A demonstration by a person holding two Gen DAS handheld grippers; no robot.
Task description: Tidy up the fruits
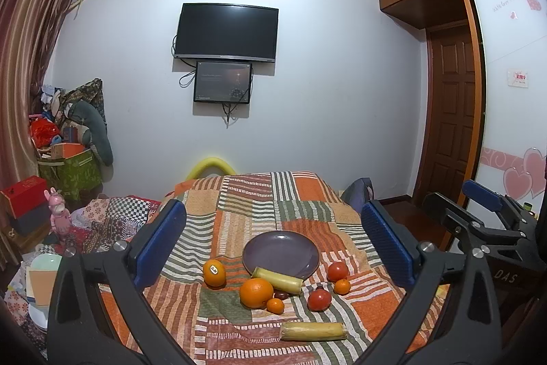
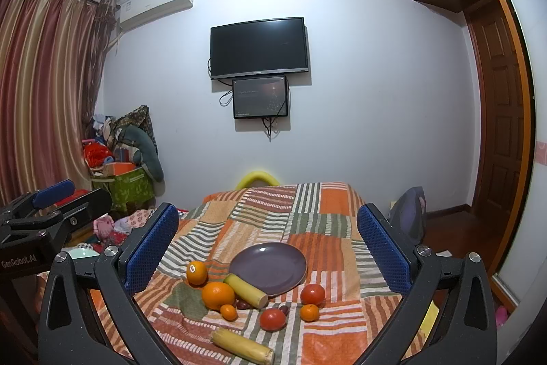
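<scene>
An empty purple plate [image 1: 281, 252] [image 2: 268, 266] lies on a patchwork cloth. In front of it lie two large oranges [image 1: 256, 292] [image 2: 217, 295], one with a sticker [image 1: 214, 273] [image 2: 196, 272], two small tangerines [image 1: 275, 305] [image 2: 309, 312], two tomatoes [image 1: 319, 300] [image 2: 272, 319], dark small fruits [image 1: 282, 294], and two yellow sugarcane pieces [image 1: 312, 330] [image 2: 242, 345]; one piece [image 1: 278, 278] [image 2: 245, 290] leans on the plate's rim. My left gripper [image 1: 273, 242] and right gripper [image 2: 268, 245] are both open and empty, held back above the near fruit.
The cloth-covered surface [image 1: 259, 194] ends at a white wall with a TV [image 1: 226, 33]. Clutter and a green box [image 1: 73, 170] stand on the left. A wooden door [image 1: 451, 112] and wardrobe are on the right. The right gripper shows in the left view [image 1: 485, 214].
</scene>
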